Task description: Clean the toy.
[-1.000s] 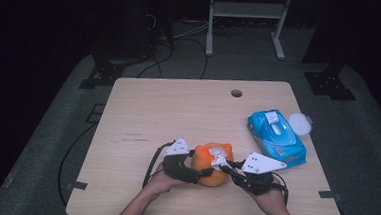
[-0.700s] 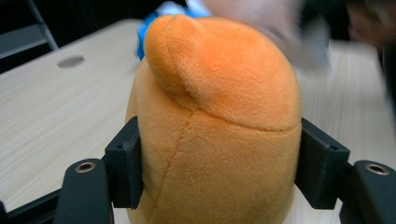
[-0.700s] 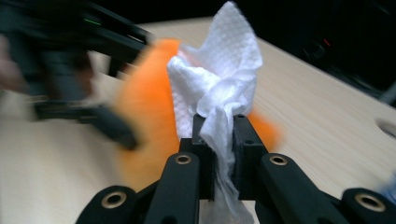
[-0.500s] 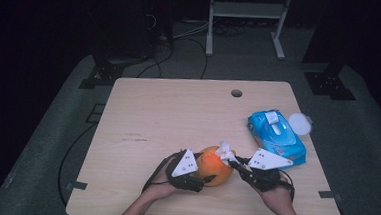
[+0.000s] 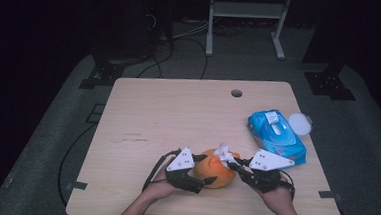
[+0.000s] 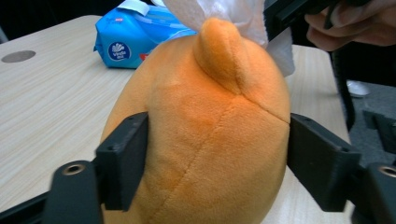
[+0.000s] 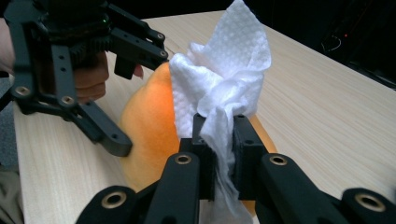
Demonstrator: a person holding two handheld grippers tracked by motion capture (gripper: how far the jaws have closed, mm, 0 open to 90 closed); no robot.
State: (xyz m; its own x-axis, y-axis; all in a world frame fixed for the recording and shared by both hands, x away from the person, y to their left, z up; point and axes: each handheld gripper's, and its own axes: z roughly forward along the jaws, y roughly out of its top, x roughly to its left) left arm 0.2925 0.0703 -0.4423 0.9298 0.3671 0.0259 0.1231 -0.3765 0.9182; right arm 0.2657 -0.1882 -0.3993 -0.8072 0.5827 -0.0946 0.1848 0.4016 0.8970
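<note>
The right gripper (image 7: pixel 219 135) pinches a crumpled white wipe (image 7: pixel 224 79) against the top of the orange plush toy (image 6: pixel 205 135), just ahead of its jaws. The left gripper (image 6: pixel 217 158) has just been closing and clamps the toy's sides. The thin wipe could slip or tear if pressed hard. The high view adds the blue wipes pack (image 5: pixel 276 135) beyond the right gripper.

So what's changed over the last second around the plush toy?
The left hand-held gripper has just been closing its jaws onto the orange plush toy. The right hand-held gripper stays clamped on the crumpled white paper towel; the blue wipes pack hasn't moved.
</note>
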